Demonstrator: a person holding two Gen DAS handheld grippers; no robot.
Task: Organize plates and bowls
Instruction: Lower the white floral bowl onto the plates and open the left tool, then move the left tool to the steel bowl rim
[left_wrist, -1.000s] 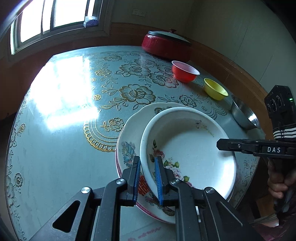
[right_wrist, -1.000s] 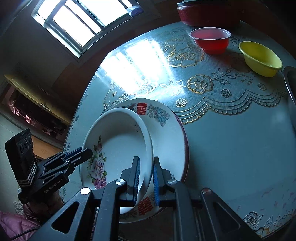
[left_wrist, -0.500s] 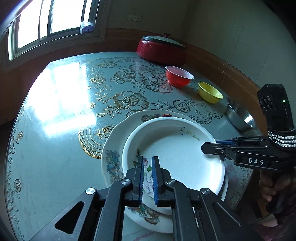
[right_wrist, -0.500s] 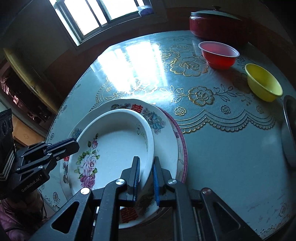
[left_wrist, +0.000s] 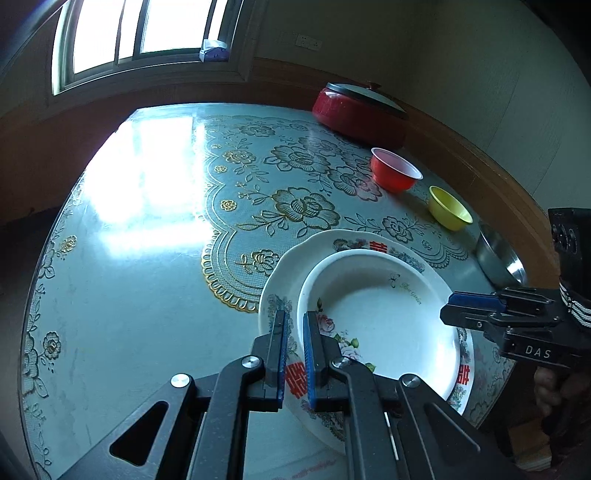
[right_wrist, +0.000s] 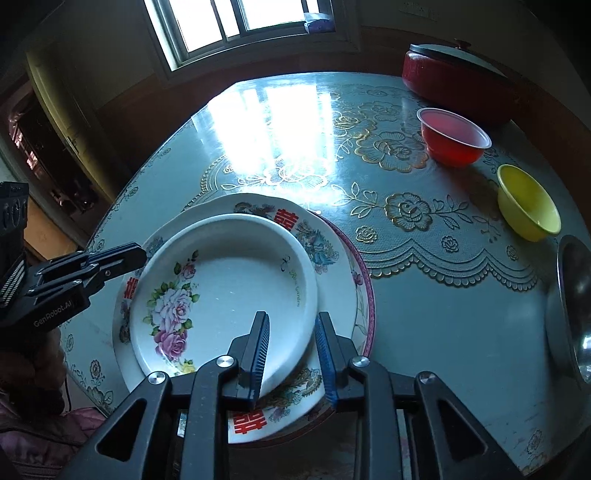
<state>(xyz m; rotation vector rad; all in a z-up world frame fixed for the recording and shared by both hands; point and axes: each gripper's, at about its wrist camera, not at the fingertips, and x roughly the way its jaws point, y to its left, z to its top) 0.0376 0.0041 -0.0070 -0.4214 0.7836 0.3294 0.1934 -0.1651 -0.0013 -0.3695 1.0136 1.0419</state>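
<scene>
Plates sit in a stack near your edge of the table (left_wrist: 147, 314): a white rose plate (right_wrist: 229, 291) lies on top of a bigger plate (right_wrist: 332, 266) with red marks, and a pink-rimmed one peeks out at the bottom. Your left gripper (left_wrist: 294, 354) is pinching the rim of the rose plate, pads pressed tight on it. Your right gripper (right_wrist: 291, 354) has just been spreading apart, and the rim on that side sits between its pads with gaps, so it no longer holds. Now one small pinch may be carrying a whole side of a smooth, shiny plate. If you lift or pull with the left alone, the plate could tip, slip out and bang down on the one below, and it could chip. I cannot tell if the rose plate lies flat or is a little raised on your left side. It also sits off to one side of the big plate, so a push could slide the whole stack toward the table's edge. When you pull the right gripper back, its pads could catch the rim and drag the plate. The red bowl (right_wrist: 454, 136), yellow bowl (right_wrist: 528, 203) and metal bowl (right_wrist: 572, 302) wait well apart on the far right, safe for now.
</scene>
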